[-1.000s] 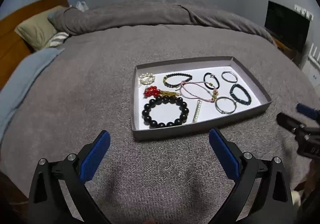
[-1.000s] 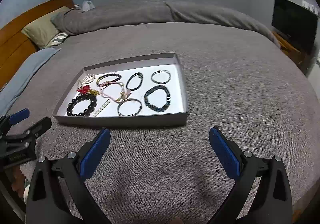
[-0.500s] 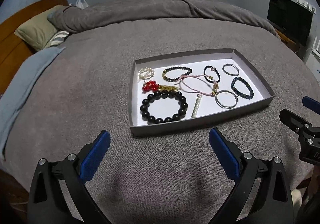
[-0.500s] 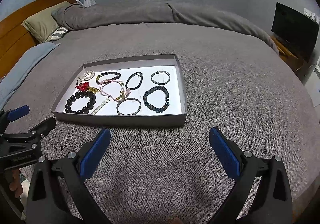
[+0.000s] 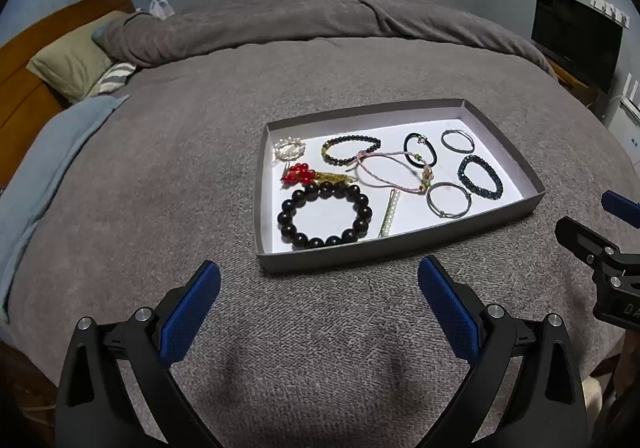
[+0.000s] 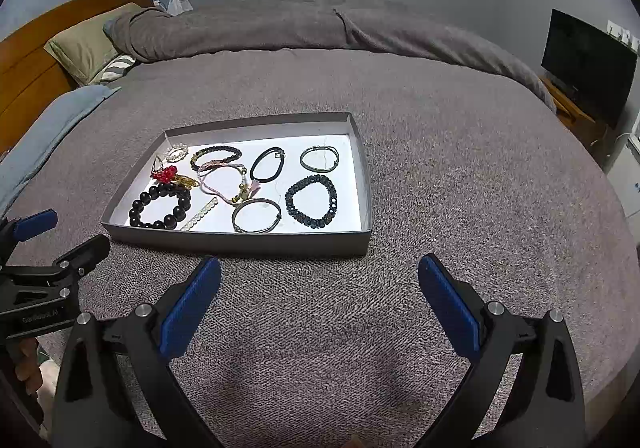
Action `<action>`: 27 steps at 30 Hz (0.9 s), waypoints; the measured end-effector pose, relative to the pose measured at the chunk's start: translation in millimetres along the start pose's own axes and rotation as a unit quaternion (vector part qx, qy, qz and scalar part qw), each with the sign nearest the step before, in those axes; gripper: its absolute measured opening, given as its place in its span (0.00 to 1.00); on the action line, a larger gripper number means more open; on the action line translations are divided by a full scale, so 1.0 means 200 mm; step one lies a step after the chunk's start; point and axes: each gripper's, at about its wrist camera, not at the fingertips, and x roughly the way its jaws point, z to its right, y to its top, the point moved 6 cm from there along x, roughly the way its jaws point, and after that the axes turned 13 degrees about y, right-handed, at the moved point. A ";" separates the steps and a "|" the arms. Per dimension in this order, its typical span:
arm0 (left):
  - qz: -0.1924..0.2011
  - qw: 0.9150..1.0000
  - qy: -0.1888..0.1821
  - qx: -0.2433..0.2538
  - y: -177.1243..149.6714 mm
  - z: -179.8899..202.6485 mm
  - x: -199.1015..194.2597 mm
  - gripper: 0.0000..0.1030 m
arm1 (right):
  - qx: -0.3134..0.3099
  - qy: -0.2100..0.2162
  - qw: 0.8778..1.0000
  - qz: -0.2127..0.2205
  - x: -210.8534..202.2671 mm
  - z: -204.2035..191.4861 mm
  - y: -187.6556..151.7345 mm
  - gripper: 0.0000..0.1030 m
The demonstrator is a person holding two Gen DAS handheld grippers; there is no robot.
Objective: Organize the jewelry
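Here, both the left gripper [image 5: 319, 290] and the right gripper [image 6: 319, 288] hover with fingers spread wide and empty over the grey bed [image 6: 460, 168], the jewelry tray [image 5: 400, 248] lying just beyond their fingertips.

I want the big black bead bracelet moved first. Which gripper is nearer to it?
Left. The left gripper hovers open just short of the tray's near wall, close to the big black bead bracelet. The right gripper, also open, sits off the tray's opposite end.
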 end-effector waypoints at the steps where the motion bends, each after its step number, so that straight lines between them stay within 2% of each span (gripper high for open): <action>1: 0.000 1.000 -0.001 0.000 0.00 0.00 0.00 0.95 | -0.001 0.000 1.000 0.000 0.00 0.00 0.00 0.95; 27: 0.001 1.000 -0.004 0.002 0.00 0.01 -0.01 0.95 | -0.001 0.000 1.000 0.004 -0.01 0.01 0.00 0.95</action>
